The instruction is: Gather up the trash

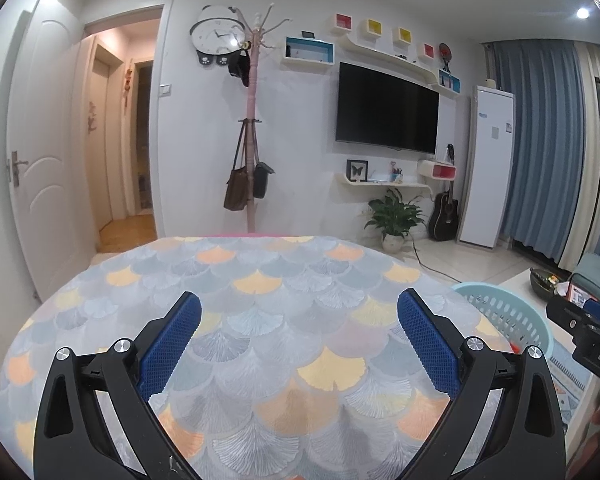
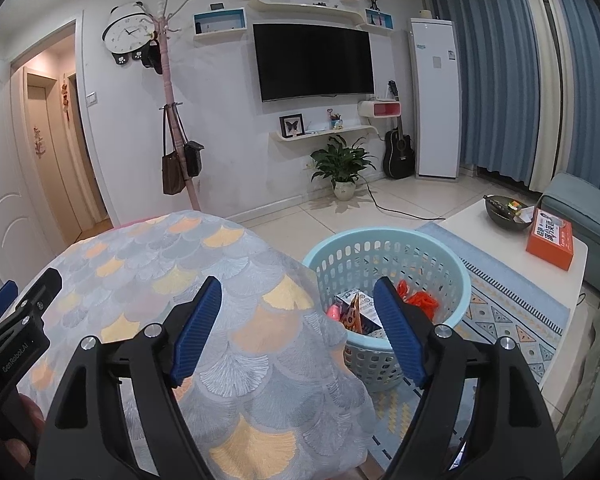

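Observation:
A light-blue plastic basket (image 2: 384, 248) stands on the floor right of the round table (image 2: 220, 320), which has a fan-patterned cloth. Inside the basket lie orange wrappers (image 2: 420, 300), a printed carton (image 2: 356, 306) and a pink item (image 2: 334, 313). My right gripper (image 2: 300, 304) hovers open over the table's right edge near the basket, nothing between its blue pads. My left gripper (image 1: 300, 312) stands open above the tablecloth (image 1: 260, 320), also with nothing in it. The basket's rim (image 1: 496, 304) shows at the right of the left wrist view. No loose trash shows on the cloth.
A white coffee table (image 2: 500, 248) at right carries an orange box (image 2: 552, 240) and a dark bowl (image 2: 508, 208). A patterned rug (image 2: 512, 316) lies under the basket. A potted plant (image 2: 342, 168), coat rack (image 2: 176, 120), guitar (image 2: 398, 152) and blue sofa (image 2: 588, 220) stand further off.

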